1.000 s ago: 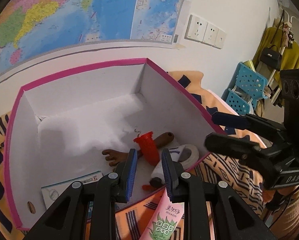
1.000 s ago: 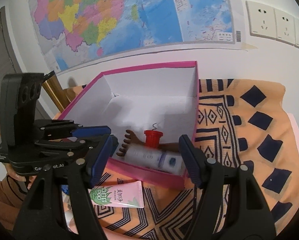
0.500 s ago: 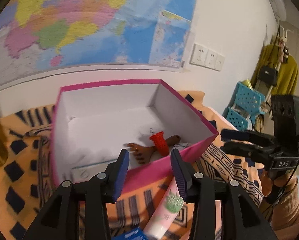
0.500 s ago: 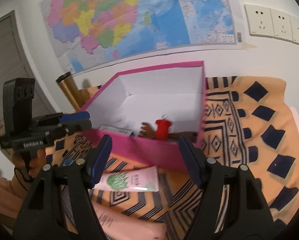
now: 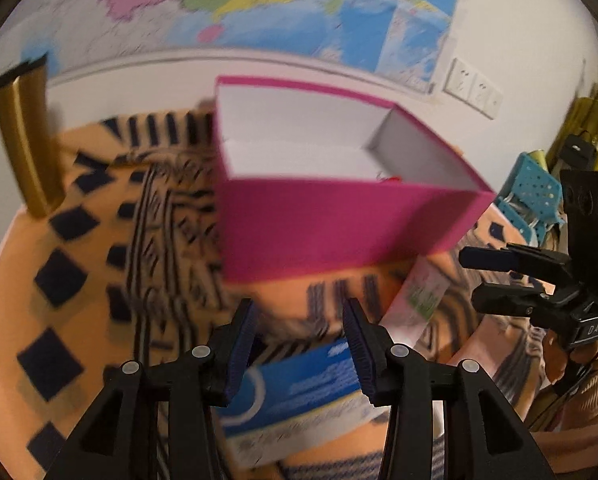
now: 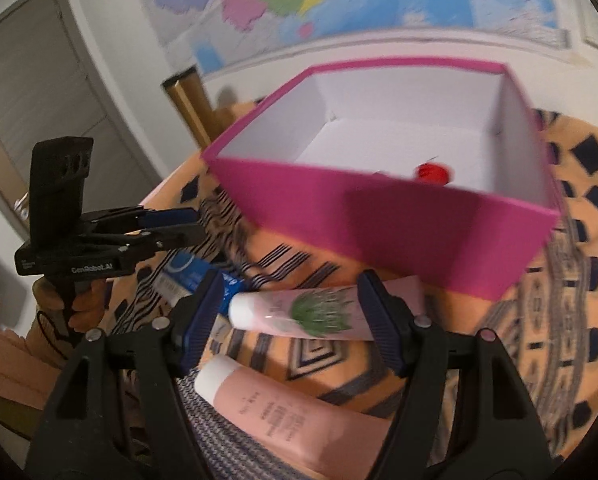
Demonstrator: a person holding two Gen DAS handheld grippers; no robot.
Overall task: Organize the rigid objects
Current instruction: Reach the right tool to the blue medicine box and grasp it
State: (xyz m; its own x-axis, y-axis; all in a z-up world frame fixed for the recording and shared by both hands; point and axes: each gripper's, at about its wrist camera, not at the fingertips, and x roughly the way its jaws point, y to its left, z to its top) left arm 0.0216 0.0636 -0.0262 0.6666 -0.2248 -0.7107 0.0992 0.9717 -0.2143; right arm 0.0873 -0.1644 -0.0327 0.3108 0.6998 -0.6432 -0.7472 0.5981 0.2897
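1. Box (image 6: 399, 232): pink outside, white inside, open-topped, on the patterned cloth (image 6: 579, 320), holding a red item (image 6: 433, 171).
2. Pink tube (image 6: 299, 314) with a green plant print and white cap lies just before the box.
3. Right gripper (image 6: 289, 316): fingers spread, framing that tube, not touching.
4. Left gripper (image 5: 301, 344): fingers spread, empty, above a blue carton (image 5: 303, 392).

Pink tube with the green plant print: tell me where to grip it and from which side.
Grip the pink tube with the green plant print mid-body, from above, with the right gripper open and nearest. It lies flat, its white cap pointing left; close across its narrow width.
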